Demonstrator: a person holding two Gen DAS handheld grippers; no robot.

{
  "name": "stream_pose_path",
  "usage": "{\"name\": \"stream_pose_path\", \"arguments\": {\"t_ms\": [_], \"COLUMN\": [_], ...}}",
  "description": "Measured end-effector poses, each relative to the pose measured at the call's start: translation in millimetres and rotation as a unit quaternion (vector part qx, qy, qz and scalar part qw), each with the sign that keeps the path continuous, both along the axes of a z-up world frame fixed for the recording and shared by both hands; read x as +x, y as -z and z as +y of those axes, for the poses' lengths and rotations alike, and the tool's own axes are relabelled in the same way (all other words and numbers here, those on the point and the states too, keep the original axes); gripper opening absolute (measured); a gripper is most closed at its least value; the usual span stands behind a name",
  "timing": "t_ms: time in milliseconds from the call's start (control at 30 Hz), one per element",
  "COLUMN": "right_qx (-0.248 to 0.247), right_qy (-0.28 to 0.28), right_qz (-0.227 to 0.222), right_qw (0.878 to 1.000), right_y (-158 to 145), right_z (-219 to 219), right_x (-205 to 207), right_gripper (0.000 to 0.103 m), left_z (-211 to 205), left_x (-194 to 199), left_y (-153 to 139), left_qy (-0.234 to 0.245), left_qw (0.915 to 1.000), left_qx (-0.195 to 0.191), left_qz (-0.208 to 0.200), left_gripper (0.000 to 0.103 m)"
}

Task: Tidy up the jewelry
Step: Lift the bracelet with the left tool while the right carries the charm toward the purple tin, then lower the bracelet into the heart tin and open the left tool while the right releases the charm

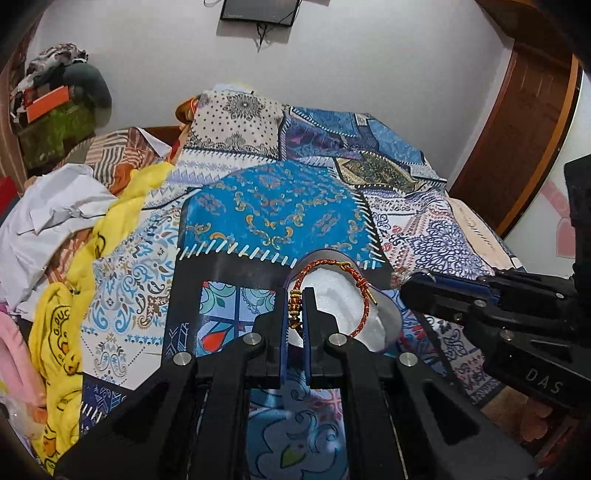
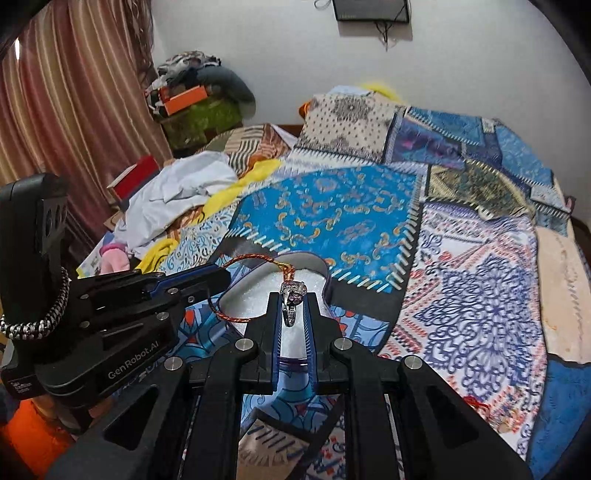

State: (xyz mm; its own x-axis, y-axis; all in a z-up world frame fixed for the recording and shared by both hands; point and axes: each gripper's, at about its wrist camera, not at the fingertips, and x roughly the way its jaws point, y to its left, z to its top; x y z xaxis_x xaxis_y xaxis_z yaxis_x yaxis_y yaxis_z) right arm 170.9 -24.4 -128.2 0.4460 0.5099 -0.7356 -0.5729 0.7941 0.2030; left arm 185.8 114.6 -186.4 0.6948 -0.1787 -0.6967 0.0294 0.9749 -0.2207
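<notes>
The room was a bedroom: a white wall with a small dark screen (image 2: 371,10) mounted high, a striped curtain (image 2: 74,85) at the left, a wooden door (image 1: 524,122) at the right, and a heap of clothes and boxes in the far corner. The work surface was a bed covered by a patchwork bedspread (image 2: 332,210) of blue, cream and red panels, with a yellow printed cloth (image 1: 74,295) and white garments crumpled along its left side.

On the bedspread lay a heart-shaped jewelry box (image 2: 321,271), open, its white foam lining facing up. It lay directly ahead of both claws, just past their tips, so neither arm was clearly the nearer.

The left claw (image 1: 297,317) was pressed together on the beaded section of a red-and-gold cord bracelet (image 1: 332,284). The bracelet's loop hung forward and to the right over the foam, its long axis running away from the claw, its far end apparently draped at the box rim.

The right claw (image 2: 293,314) pinched a silver ring with a pale stone (image 2: 293,291), band upright between the pads, stone at the top and poised over the near edge of the foam.

The two claws met at roughly a right angle above the box and sat near one another. By my judgement the next move depended on lowering each piece straight onto the foam without the claws colliding.
</notes>
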Motion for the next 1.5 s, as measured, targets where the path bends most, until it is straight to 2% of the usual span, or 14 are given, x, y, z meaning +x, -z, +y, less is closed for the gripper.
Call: {"name": "stream_pose_path", "arguments": {"t_ms": [167, 433, 567, 667, 800, 967, 1167, 1500], "right_qx": [-0.017, -0.043, -0.051, -0.056, -0.059, -0.062, -0.06, -0.047], "right_qy": [-0.003, -0.01, -0.009, -0.007, -0.007, 0.001, 0.007, 0.039], "right_qz": [0.028, 0.04, 0.029, 0.024, 0.03, 0.026, 0.001, -0.051], "right_qw": [0.999, 0.998, 0.998, 0.998, 0.998, 0.998, 0.998, 0.997], "right_y": [15, 26, 25, 25, 25, 21, 6, -30], "right_z": [5, 12, 13, 14, 15, 13, 8, -30], "right_x": [7, 11, 9, 9, 9, 7, 0, -17], "right_gripper": [0.01, 0.01, 0.01, 0.01, 0.01, 0.026, 0.03, 0.039], "left_z": [-3, -7, -14, -17, -10, -1, -4, -29], "left_x": [8, 12, 7, 1, -6, -17, -31, -47], "left_y": [8, 7, 3, -2, -9, -19, -33, -60], "left_qy": [0.008, 0.011, 0.015, -0.004, -0.018, -0.03, -0.03, -0.018], "left_qw": [0.9999, 0.9998, 0.9993, 0.9979, 0.9975, 0.9972, 0.9965, 0.9949], "left_qx": [0.003, 0.007, 0.034, 0.064, 0.067, 0.067, 0.071, 0.081], "left_qz": [0.009, 0.012, 0.006, -0.005, -0.012, -0.018, -0.031, -0.057], "left_gripper": [0.005, 0.005, 0.005, 0.007, 0.009, 0.02, 0.033, 0.044]}}
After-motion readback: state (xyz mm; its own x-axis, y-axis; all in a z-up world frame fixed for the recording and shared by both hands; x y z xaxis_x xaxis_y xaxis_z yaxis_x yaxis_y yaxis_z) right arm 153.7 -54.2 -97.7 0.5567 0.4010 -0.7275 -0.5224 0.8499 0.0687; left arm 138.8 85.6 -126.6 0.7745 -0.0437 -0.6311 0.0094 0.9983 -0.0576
